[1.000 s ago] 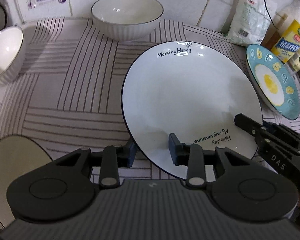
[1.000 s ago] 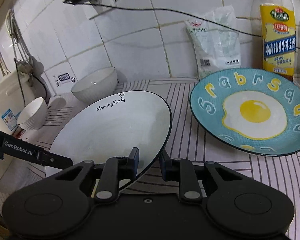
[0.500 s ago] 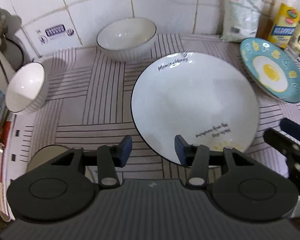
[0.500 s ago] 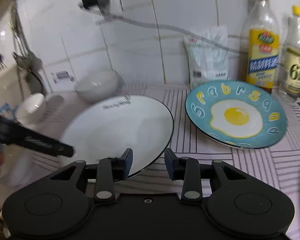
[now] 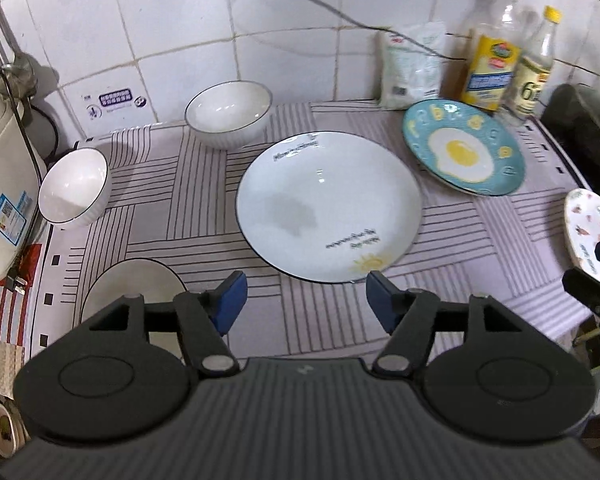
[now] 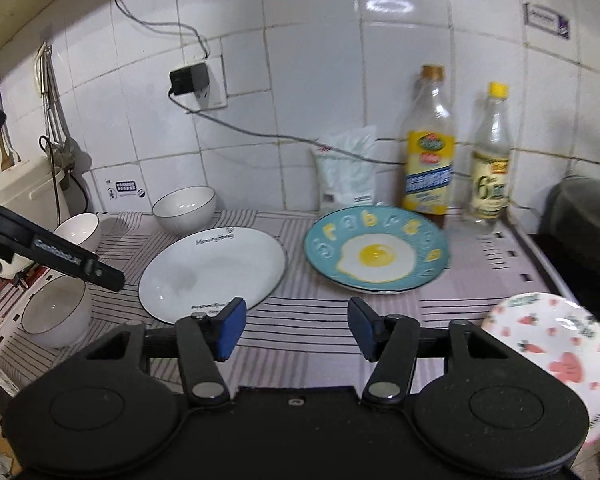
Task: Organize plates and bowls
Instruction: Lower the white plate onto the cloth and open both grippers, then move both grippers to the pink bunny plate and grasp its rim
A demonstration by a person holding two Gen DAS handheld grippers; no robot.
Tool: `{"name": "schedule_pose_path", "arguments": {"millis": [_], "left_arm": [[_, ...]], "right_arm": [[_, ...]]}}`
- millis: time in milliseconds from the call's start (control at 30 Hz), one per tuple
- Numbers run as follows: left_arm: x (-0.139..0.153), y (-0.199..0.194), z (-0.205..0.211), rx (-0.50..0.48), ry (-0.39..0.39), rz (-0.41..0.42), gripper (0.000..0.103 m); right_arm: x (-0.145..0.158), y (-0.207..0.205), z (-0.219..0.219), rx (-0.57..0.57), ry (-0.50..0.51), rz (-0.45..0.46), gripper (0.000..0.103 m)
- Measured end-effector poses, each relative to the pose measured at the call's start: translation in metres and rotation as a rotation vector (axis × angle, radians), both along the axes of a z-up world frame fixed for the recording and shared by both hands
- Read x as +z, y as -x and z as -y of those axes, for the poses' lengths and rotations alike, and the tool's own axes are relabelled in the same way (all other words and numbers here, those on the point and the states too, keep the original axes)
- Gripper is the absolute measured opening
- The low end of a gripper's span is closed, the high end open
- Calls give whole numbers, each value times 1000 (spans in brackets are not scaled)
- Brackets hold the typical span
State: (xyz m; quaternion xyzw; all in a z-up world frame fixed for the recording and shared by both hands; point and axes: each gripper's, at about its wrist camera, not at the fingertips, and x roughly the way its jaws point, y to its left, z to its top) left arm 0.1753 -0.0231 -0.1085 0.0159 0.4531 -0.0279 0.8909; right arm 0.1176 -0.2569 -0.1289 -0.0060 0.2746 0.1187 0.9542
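lying flat, white plate [image 5: 328, 204] with dark rim; both claws opening, empty

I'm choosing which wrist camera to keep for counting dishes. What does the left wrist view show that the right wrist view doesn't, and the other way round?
Only the left wrist view: the left gripper from behind, jaws opening and empty.

Only the right wrist view: the right gripper from behind, jaws opening and empty, plus the wall charger whole.

Both: the white plate, egg plate, strawberry plate, three bowls, two bottles and a white bag.
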Motion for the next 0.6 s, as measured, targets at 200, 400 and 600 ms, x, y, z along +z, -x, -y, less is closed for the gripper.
{"name": "schedule_pose_path", "arguments": {"millis": [200, 400, 600], "left_arm": [[13, 24, 20, -39, 26, 18, 67], [18, 42, 50, -119, 53, 15, 68], [12, 45, 80, -176, 79, 34, 82]], "right_arm": [[11, 25, 17, -31, 63, 26, 67], [19, 47, 33, -52, 135, 57, 80], [6, 54, 57, -98, 192, 69, 90]]}}
